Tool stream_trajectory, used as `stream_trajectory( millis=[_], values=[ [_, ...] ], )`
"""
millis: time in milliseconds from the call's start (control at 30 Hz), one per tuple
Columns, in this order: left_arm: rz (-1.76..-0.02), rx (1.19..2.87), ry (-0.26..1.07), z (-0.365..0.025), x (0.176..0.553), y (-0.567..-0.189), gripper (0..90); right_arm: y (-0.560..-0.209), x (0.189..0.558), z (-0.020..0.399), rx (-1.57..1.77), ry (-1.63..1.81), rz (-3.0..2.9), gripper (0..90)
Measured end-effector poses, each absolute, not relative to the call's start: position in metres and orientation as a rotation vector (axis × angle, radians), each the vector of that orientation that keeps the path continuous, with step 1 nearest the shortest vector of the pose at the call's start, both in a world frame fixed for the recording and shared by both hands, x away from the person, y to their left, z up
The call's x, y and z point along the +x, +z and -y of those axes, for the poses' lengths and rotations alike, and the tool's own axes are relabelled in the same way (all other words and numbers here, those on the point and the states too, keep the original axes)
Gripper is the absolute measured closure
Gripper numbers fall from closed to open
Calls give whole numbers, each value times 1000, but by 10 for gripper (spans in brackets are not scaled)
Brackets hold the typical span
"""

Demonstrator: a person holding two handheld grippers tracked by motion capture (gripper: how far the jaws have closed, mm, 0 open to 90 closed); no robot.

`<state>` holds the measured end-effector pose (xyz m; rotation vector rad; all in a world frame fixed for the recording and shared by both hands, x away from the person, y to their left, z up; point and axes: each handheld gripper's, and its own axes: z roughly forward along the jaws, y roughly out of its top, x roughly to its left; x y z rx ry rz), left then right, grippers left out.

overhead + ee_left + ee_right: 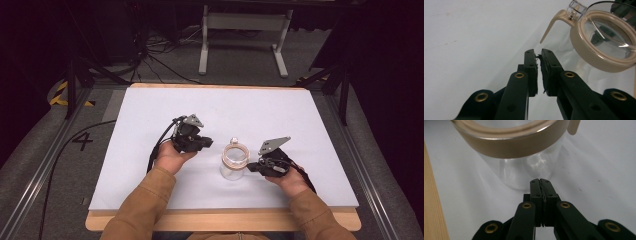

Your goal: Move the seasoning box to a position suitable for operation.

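1. The right gripper point(541, 180) has its two black jaws pressed flat together with nothing between them. Its tips point at the lower wall of the clear glass jar with a beige hinged lid point(524, 157), very near it; I cannot tell whether they touch the glass.

2. The left gripper point(538, 53) has its jaws drawn nearly together, a thin slit left between the worn pads, and it grips nothing. The jar point(604, 47) stands ahead and to one side of its tips, close but apart from them. The lid's thin beige latch lever point(549, 26) curves down just beyond and above the tips.

3. From the high view, the jar point(234, 161) stands upright on the white table top point(150, 125) between the two grippers: the right gripper point(252, 167) is just beside it, the left gripper point(206, 144) a little farther off.

4. The lid appears seated on the jar, so the step in hand looks like the approach: one hand bracing the jar while the other goes for the latch.

5. The next move likely calls for the left jaws to spread slightly and catch the latch lever, and for the right gripper to steady the glass so the jar neither slides nor tips.
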<state>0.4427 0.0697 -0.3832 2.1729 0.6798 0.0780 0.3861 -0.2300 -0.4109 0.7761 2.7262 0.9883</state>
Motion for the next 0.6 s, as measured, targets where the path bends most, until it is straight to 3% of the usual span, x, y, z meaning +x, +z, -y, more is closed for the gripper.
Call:
stream_trajectory(
  millis=[600],
  values=[
    [-571,2012,14,-64,441,-352,811,-400,378,262,868,1061,-2595,867]
  ],
)
